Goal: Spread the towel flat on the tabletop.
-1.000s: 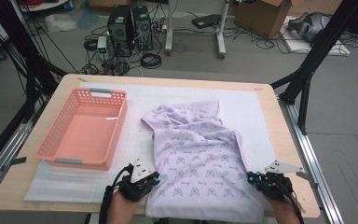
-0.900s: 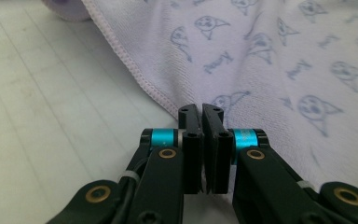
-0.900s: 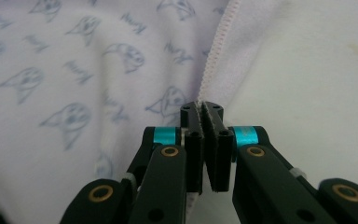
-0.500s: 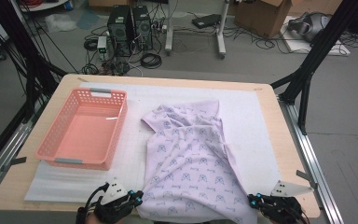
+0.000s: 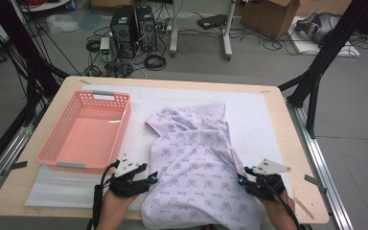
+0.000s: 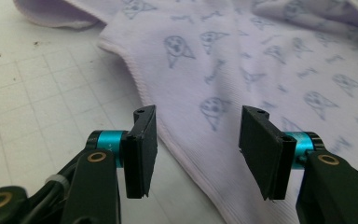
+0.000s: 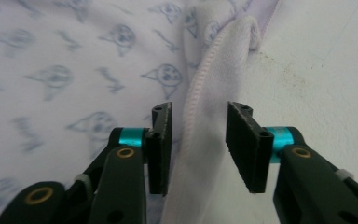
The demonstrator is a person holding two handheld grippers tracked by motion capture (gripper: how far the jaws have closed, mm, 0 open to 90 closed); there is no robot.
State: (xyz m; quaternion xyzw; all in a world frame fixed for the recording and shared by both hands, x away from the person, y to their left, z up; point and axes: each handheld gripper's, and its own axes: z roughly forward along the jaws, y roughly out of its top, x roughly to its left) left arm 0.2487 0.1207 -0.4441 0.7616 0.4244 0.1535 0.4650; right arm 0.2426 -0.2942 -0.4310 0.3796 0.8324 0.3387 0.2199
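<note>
A lilac garment [image 5: 196,163] with blue-grey animal prints lies spread on the white mat, its lower end reaching the table's front edge. My left gripper [image 5: 146,181] sits at the garment's left edge. In the left gripper view this gripper [image 6: 196,140] is open, its jaws have just been opening, and the garment's hem [image 6: 177,149] runs between the pads untouched. My right gripper [image 5: 243,179] is at the garment's right edge. The right gripper view has it [image 7: 198,144] open too, jaws just opening, astride a raised fold of the hem [image 7: 214,70] without pressing it.
An empty pink mesh basket [image 5: 84,129] stands on the left of the white mat [image 5: 258,110]. The wooden table edge [image 5: 302,143] borders the mat. Black frame legs [image 5: 316,72], computer towers and cables stand on the floor beyond the table.
Both hands pulled back toward the front edge, drawing the garment's lower end with them, then came forward again. Both grippers' jaws went from shut on the fabric to open.
</note>
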